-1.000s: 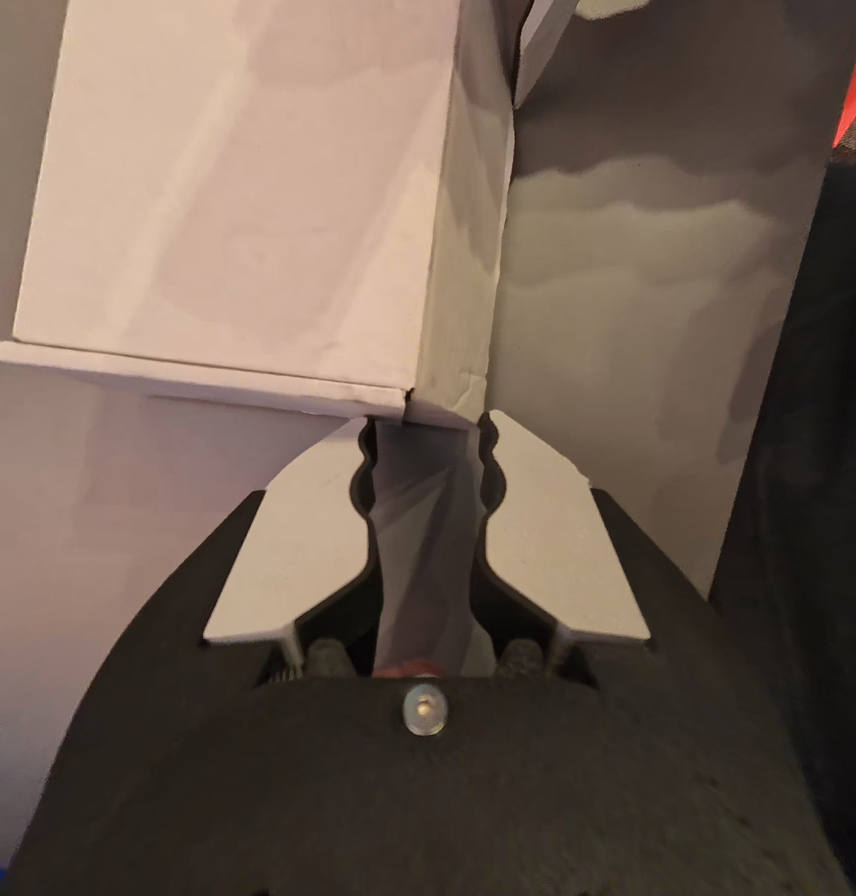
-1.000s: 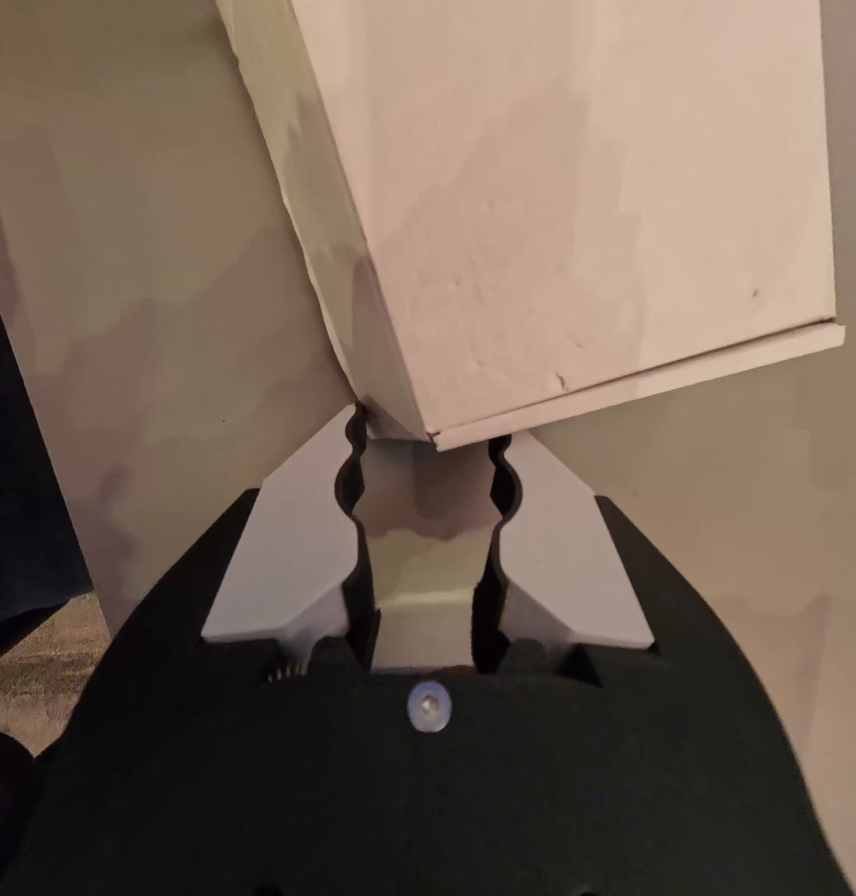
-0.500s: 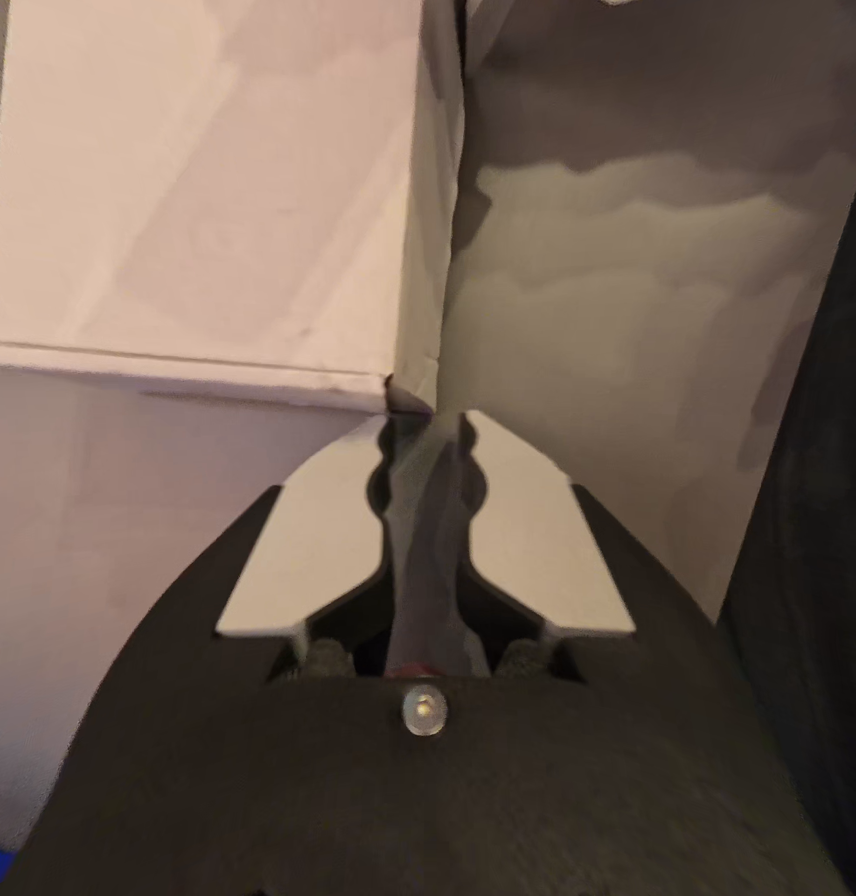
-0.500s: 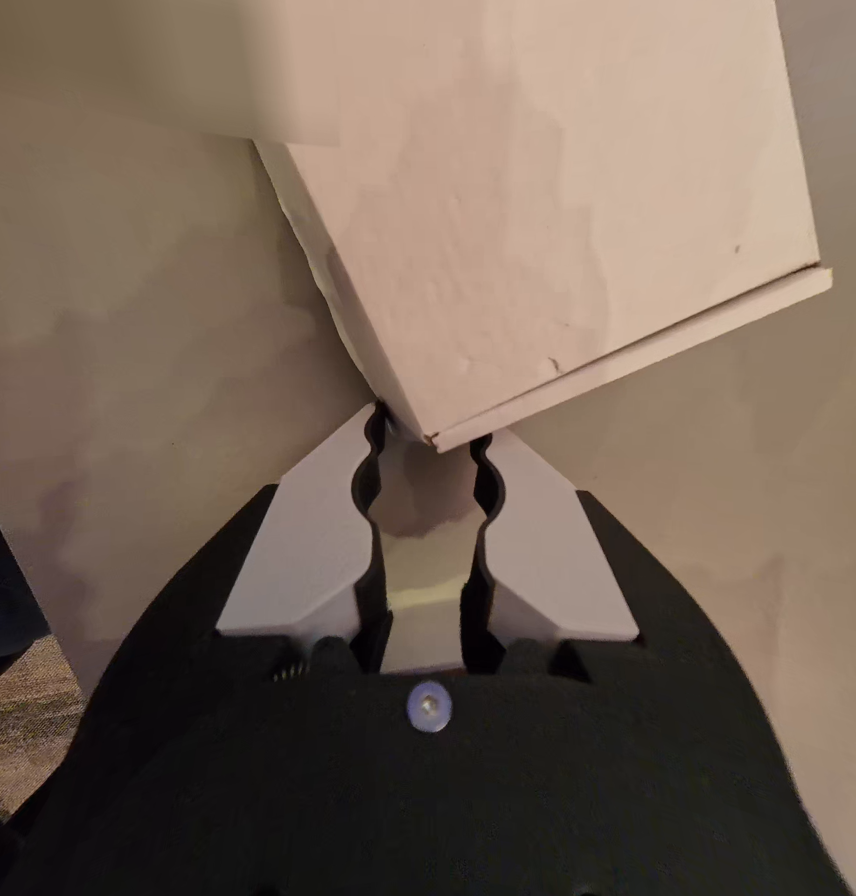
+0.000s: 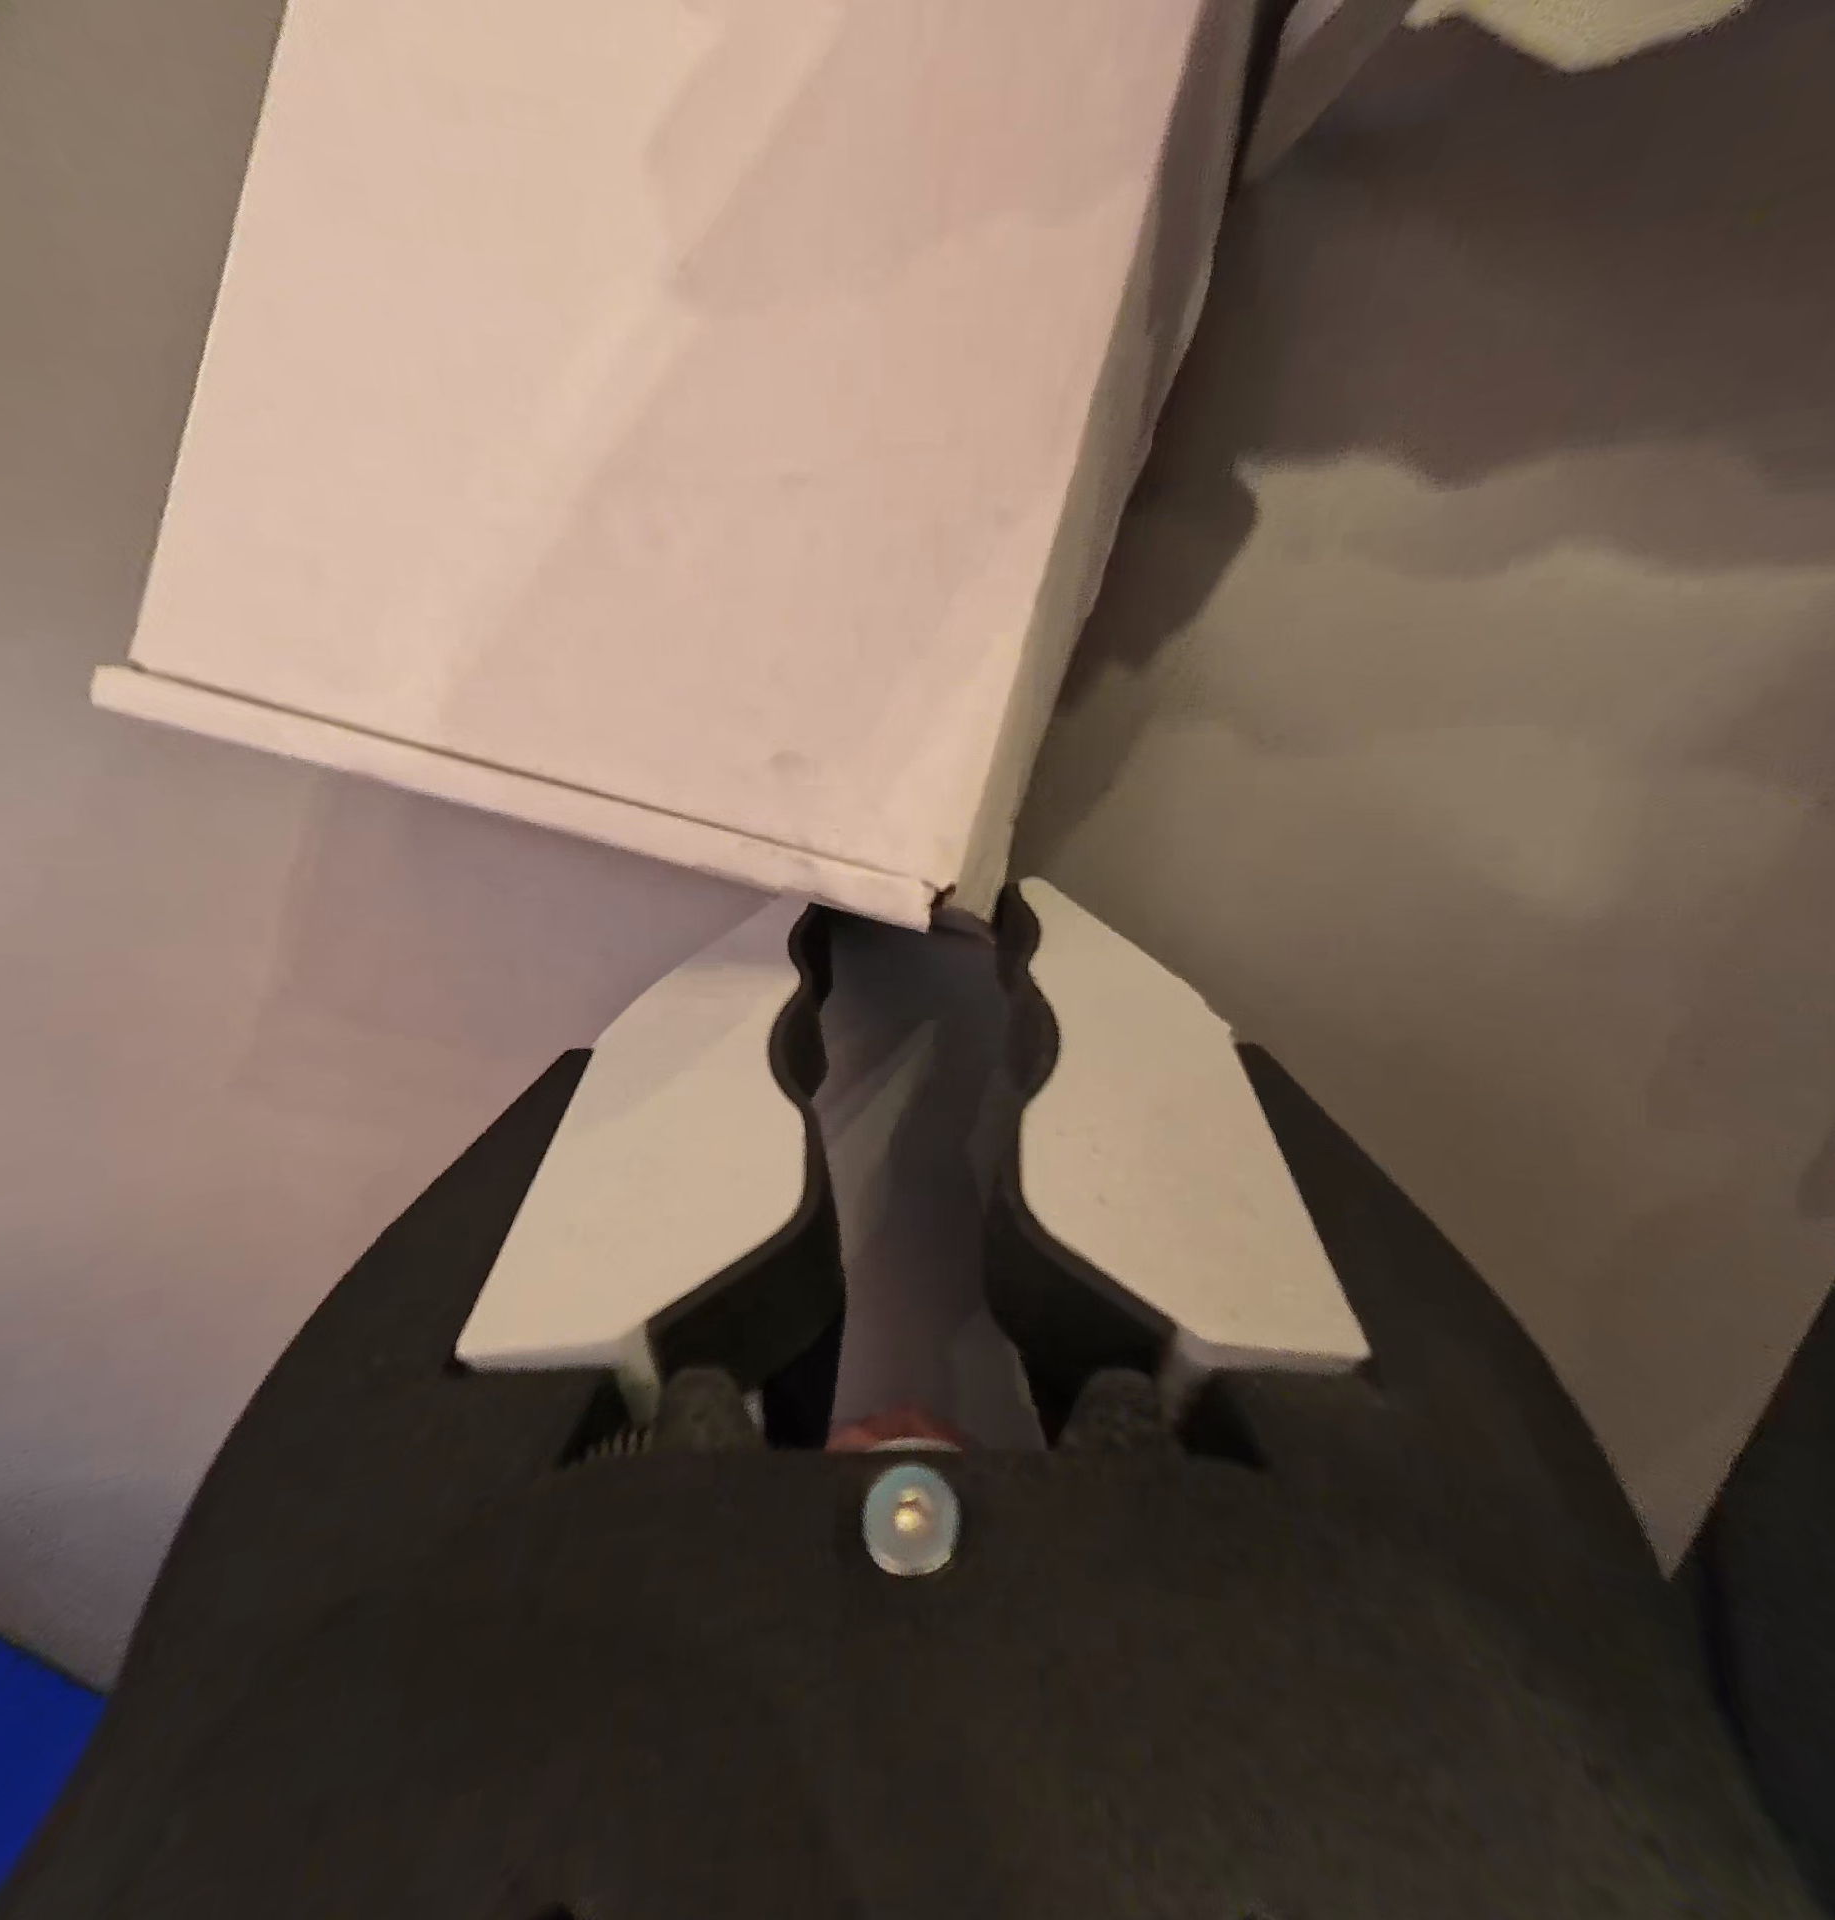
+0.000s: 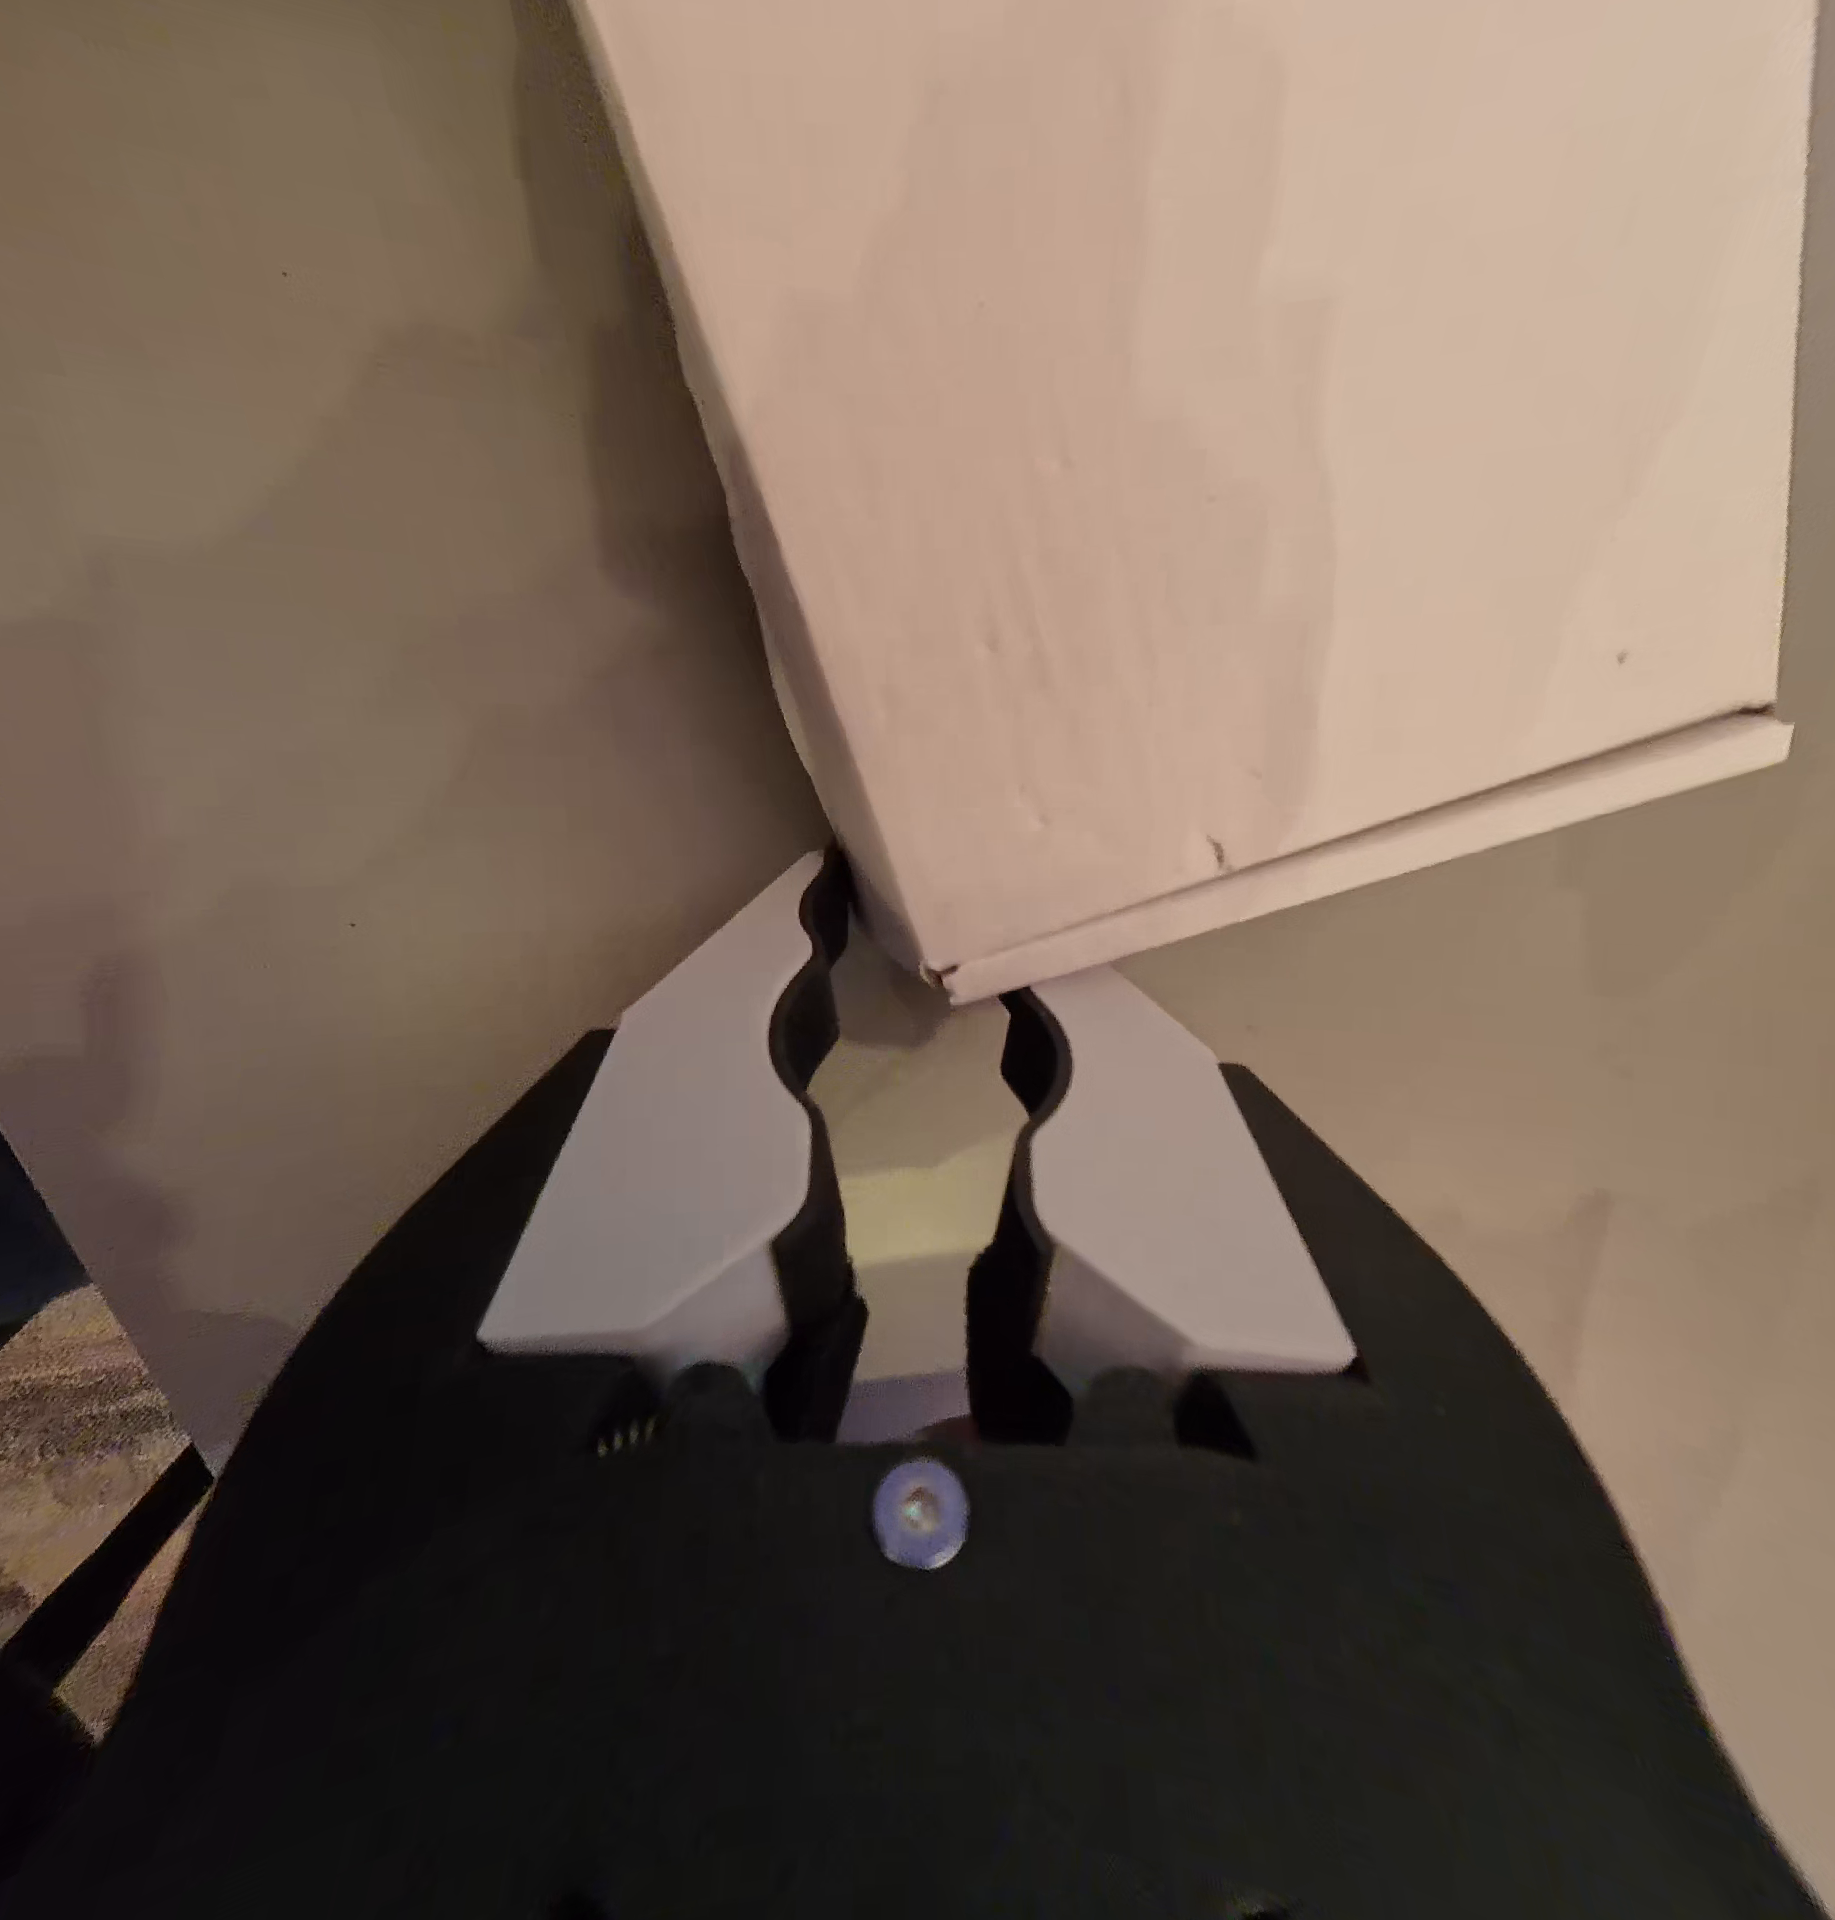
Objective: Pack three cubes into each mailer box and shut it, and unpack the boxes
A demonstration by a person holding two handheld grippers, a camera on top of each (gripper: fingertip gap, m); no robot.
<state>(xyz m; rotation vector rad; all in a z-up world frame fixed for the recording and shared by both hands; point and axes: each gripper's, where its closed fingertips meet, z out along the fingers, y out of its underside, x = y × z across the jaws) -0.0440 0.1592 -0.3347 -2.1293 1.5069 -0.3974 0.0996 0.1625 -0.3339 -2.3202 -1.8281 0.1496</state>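
So the white mailer box (image 5: 664, 436) is up off the white table (image 5: 165, 1143), pinched at 2 near corners, 1 per gripper. The left gripper (image 5: 908, 920) has its tips clamped on the box's lower right corner as that camera sees it, and the right gripper (image 6: 918, 935) is doing the same on the opposite corner (image 6: 939, 966), with the lid's front lip running off to the right in that view. What changed over the last second: in the left wrist view the box went from sitting roughly square half a second back to clearly tilted now, front edge sloping down toward the tongs, and more of the dark-shadowed surface (image 5: 1515, 727) shows beside it. In the right view the box looks rotated a bit more too, and the tongs' gap looks narrower than 1 second ago, so the grip seems to have tightened. The lid looks shut, flap edge flush. My guess is this is a carry or reposition of a closed box, either stacking it after packing or bringing it over to unpack. Can't see any cubes, they're presumably inside. Corner pinches like this could let it swing.
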